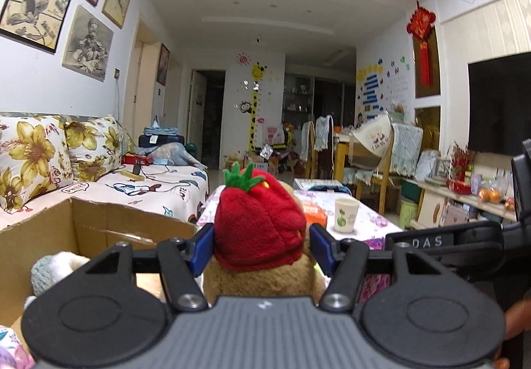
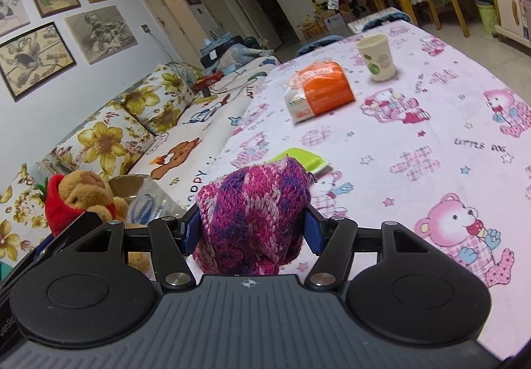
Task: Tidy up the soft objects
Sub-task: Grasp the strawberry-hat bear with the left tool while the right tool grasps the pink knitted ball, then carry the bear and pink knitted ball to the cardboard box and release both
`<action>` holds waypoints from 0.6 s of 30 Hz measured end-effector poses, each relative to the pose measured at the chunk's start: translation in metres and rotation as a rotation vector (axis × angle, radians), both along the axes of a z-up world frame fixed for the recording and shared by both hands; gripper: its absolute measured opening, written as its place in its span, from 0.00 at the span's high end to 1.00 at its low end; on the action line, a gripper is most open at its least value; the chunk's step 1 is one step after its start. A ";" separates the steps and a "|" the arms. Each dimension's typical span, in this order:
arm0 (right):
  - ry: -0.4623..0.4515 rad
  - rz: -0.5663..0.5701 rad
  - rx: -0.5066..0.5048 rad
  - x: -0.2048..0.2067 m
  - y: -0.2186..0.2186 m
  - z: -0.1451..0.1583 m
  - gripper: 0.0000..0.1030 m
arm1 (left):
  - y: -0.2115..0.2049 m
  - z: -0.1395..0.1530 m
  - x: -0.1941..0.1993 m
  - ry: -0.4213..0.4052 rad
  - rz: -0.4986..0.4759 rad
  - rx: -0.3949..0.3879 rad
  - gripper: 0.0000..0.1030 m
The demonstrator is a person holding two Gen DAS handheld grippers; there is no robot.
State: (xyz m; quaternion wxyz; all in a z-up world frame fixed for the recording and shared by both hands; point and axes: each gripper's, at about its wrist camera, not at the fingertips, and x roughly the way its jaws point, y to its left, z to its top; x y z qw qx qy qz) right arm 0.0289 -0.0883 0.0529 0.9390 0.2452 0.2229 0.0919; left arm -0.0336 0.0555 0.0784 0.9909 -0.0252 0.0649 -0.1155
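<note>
Bear: pinched between left fingers, carried beside box. Knit: pinched between right fingers, above desk. Step judged: transfer. Next: bear to be lowered into box, released.

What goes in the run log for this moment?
left tongs: shut on plush bear | right tongs: shut on knit hat | cardboard box: open

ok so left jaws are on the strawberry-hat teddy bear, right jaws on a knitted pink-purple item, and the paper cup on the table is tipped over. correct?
One thing is off: the paper cup stands upright on the table, not tipped over, as the right wrist view shows. The rest holds: the left gripper grips the strawberry-hat teddy bear, and the right gripper grips the knitted pink-purple item.
</note>
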 end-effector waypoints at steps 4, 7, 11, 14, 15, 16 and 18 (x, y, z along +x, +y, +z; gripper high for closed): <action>-0.036 0.028 -0.025 -0.002 0.011 0.008 0.26 | 0.009 0.004 -0.005 -0.023 0.024 -0.034 0.41; -0.065 0.046 -0.047 -0.004 0.019 0.015 0.26 | 0.015 0.007 -0.008 -0.040 0.046 -0.059 0.41; -0.086 0.070 -0.061 -0.003 0.031 0.021 0.26 | 0.024 0.009 -0.013 -0.057 0.079 -0.089 0.41; -0.100 0.079 -0.068 -0.002 0.034 0.024 0.26 | 0.034 0.011 -0.015 -0.064 0.111 -0.114 0.41; -0.102 0.083 -0.068 -0.002 0.035 0.025 0.26 | 0.037 0.011 -0.016 -0.066 0.124 -0.123 0.41; -0.105 0.087 -0.068 -0.003 0.035 0.025 0.26 | 0.041 0.012 -0.016 -0.069 0.137 -0.132 0.40; -0.112 0.093 -0.072 -0.003 0.038 0.027 0.26 | 0.048 0.013 -0.017 -0.073 0.160 -0.151 0.41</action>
